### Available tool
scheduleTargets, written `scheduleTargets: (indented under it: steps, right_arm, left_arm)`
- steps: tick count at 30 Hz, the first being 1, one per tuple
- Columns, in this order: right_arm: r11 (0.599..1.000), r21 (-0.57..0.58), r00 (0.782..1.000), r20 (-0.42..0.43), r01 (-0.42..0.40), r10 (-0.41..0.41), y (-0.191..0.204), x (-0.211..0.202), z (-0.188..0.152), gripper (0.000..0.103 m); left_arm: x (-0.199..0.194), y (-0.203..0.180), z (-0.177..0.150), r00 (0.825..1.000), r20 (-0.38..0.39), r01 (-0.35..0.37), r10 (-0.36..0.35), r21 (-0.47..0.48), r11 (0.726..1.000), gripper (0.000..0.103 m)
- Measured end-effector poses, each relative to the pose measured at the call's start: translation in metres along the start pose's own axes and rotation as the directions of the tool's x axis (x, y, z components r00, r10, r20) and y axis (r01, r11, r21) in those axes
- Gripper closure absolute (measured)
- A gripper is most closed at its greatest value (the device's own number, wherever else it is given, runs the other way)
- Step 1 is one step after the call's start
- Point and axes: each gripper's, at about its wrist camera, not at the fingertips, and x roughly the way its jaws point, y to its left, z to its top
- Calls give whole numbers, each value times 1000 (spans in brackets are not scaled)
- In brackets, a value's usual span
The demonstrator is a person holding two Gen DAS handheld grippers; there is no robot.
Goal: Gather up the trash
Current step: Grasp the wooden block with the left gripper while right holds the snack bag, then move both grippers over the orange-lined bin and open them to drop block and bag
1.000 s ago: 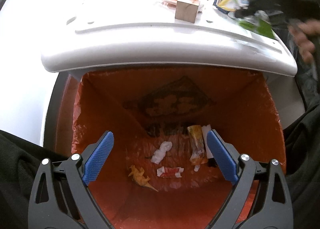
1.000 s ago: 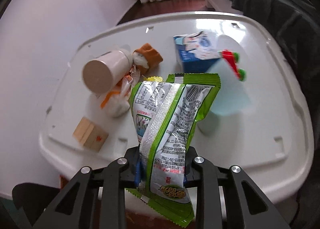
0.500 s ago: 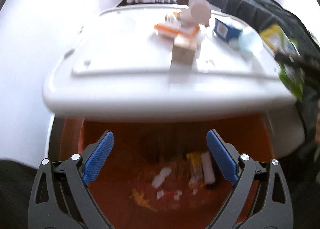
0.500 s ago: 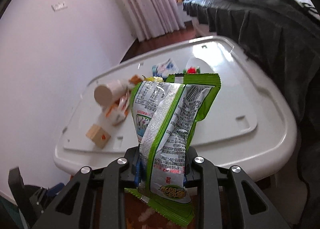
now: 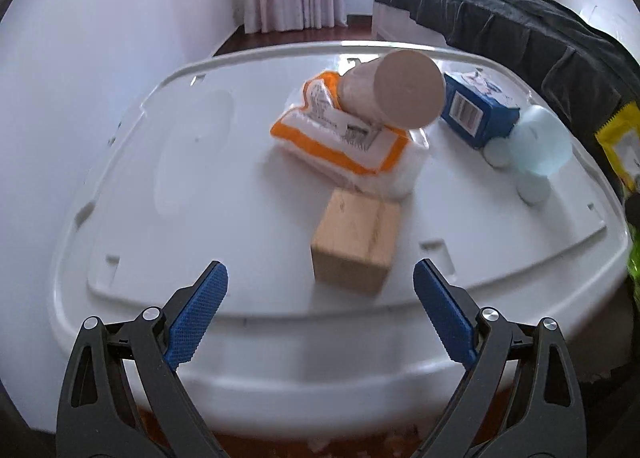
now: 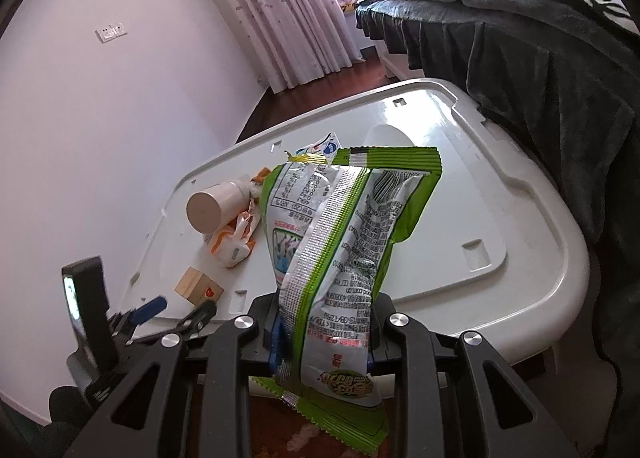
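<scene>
- Green snack bag (image 6: 340,258) pinched upright in the right gripper (image 6: 324,338), jaws clamped on its lower half, crinkly silver back panel facing the camera, bottom seam hanging below the jaws over something reddish.
- Held just off the near edge of the white table (image 6: 500,198), not touching it.
- Left gripper (image 5: 320,318) hovering empty at the table's (image 5: 248,218) front edge, blue-padded jaws spread wide, nothing between them.
- Sitting right ahead of those jaws: small wooden block (image 5: 356,242), upright on the table.
- Just behind the block, an orange-and-white packet (image 5: 344,146) with a tan tube (image 5: 400,92) lying tipped across it.
- Off to the right, a blue carton (image 5: 476,114) with a pale blue cup (image 5: 540,142) on its side next to it.
- Beyond the table's right side, a bed with a dark blanket (image 5: 520,34); pink curtains (image 6: 280,10) at the back.
</scene>
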Motion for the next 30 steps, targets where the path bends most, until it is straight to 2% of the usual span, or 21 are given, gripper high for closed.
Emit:
scheduleTargets:
  steps: [2, 4, 7, 8, 12, 18, 30]
  right_arm:
    - [1000, 6, 1000, -8, -8, 8, -1, 3, 1, 75]
    - [1000, 6, 1000, -17, -15, 15, 1, 6, 2, 75]
    - [1000, -11, 1000, -20, -12, 11, 6, 11, 2, 75]
    - [1000, -16, 1000, -21, -9, 9, 7, 12, 3, 75]
    - [999, -34, 1000, -25, 11, -12, 11, 19, 2, 75]
    - [999, -23, 999, -37, 29, -30, 10, 26, 0, 75]
    - [996, -75, 998, -25, 57, -59, 14, 20, -9, 75]
  left_arm:
    - [6, -2, 4, 1000, 28, -8, 7, 9, 1000, 11]
    - [17, -5, 6, 1000, 21, -21, 21, 26, 999, 14]
    - [19, -4, 5, 998, 58, 32, -32, -2, 999, 46]
    - [20, -6, 7, 997, 66, 36, -37, 10, 999, 67]
    - [20, -16, 8, 997, 80, -2, 0, 27, 1000, 68]
    - [8, -14, 4, 999, 46, -25, 25, 7, 1000, 68]
    - [-60, 3, -15, 996, 73, -49, 49, 6, 999, 68]
